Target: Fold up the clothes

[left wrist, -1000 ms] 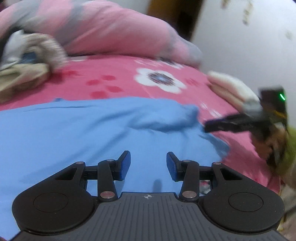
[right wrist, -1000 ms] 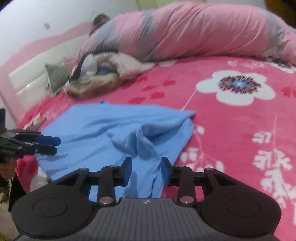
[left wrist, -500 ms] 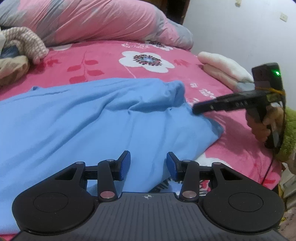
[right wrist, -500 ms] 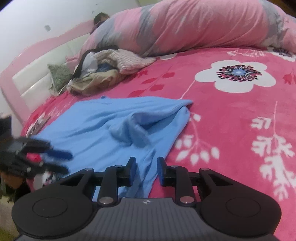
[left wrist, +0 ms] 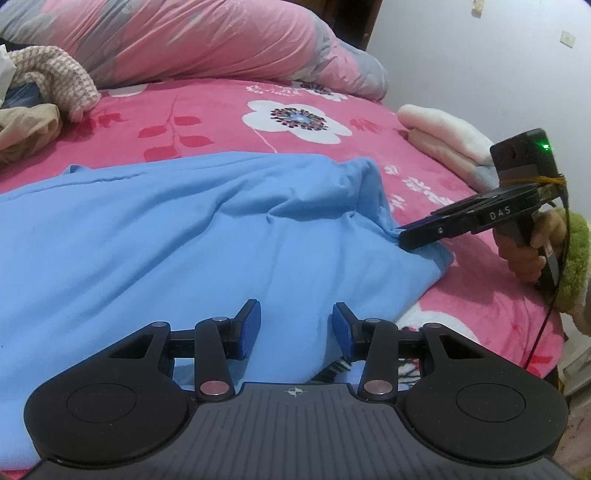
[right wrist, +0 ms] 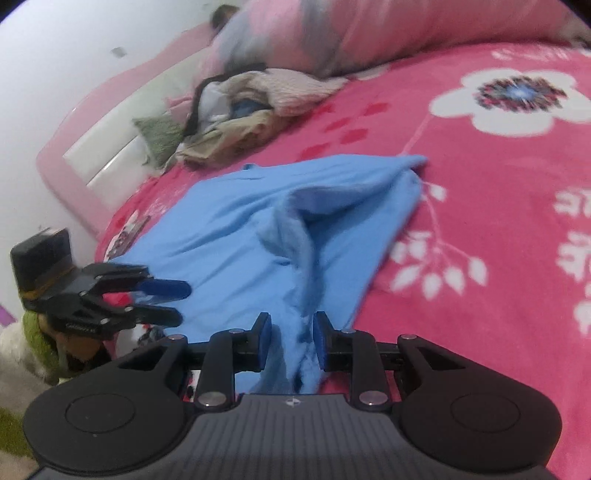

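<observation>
**Blue shirt spread on the flowery bed, both grippers at its near edge**

Left wrist view: a big pink and grey duvet (left wrist: pixel 207 40) is bunched along the far side, with a heap of loose clothes (left wrist: pixel 40 96) at far left and a folded cream towel (left wrist: pixel 447 140) at far right by the white wall (left wrist: pixel 480 66). Everything sits on a pink floral blanket (left wrist: pixel 221 114). The blue shirt (left wrist: pixel 177 236) covers the near left and middle of it, rumpled toward its right end. The left gripper (left wrist: pixel 294 328) points down over the shirt's near edge, jaws partway apart, nothing between the pads. Over on the right, the right gripper (left wrist: pixel 408 236) comes in side-on, tips at the shirt's right edge, with a hand (left wrist: pixel 532 251) on its handle.

Right wrist view (a bit blurry): same duvet (right wrist: pixel 369 33) far back, the clothes heap (right wrist: pixel 251 107) and a pink and white headboard (right wrist: pixel 107 147) to the far left. The shirt (right wrist: pixel 240 236) runs from the middle down to the right gripper (right wrist: pixel 291 339), whose jaws have just been closing to a narrow gap with a raised fold of blue fabric between them; I can't tell if the pads actually pinch it. The left gripper (right wrist: pixel 177 302) sits at left by the shirt's edge, fingers apart.
</observation>
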Demonstrator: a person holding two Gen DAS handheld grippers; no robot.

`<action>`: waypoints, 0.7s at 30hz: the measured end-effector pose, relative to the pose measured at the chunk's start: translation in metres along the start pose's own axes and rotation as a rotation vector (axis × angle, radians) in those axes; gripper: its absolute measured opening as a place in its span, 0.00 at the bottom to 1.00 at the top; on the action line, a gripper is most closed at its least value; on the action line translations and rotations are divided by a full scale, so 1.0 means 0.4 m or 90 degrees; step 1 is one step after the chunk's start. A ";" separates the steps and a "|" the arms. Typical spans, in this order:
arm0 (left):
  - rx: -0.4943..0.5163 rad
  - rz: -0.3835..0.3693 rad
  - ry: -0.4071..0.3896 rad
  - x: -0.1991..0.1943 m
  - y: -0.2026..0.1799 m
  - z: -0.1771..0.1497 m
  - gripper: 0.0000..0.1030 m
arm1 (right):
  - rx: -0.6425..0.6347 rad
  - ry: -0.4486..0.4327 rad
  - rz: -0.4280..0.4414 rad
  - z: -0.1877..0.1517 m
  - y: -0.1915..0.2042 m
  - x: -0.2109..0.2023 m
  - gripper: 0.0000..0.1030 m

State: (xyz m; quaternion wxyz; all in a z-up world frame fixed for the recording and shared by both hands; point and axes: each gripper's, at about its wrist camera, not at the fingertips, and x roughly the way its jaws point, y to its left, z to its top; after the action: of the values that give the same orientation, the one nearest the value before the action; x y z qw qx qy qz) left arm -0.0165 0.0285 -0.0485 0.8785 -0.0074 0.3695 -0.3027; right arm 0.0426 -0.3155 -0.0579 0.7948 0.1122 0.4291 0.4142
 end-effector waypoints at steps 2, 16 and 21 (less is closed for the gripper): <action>-0.003 0.000 -0.001 -0.001 0.002 0.000 0.42 | 0.015 -0.005 0.006 -0.001 -0.008 -0.002 0.26; -0.001 -0.006 0.008 -0.025 0.009 -0.020 0.42 | 0.213 -0.067 0.086 -0.098 -0.066 -0.083 0.03; 0.008 -0.001 0.014 -0.033 0.007 -0.023 0.42 | 0.221 -0.074 0.071 -0.133 -0.050 -0.082 0.15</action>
State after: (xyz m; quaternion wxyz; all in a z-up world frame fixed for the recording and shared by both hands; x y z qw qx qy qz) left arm -0.0282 0.0398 -0.0476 0.8743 0.0009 0.3773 -0.3054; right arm 0.0030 -0.3625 -0.0815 0.7626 0.2950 0.4408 0.3703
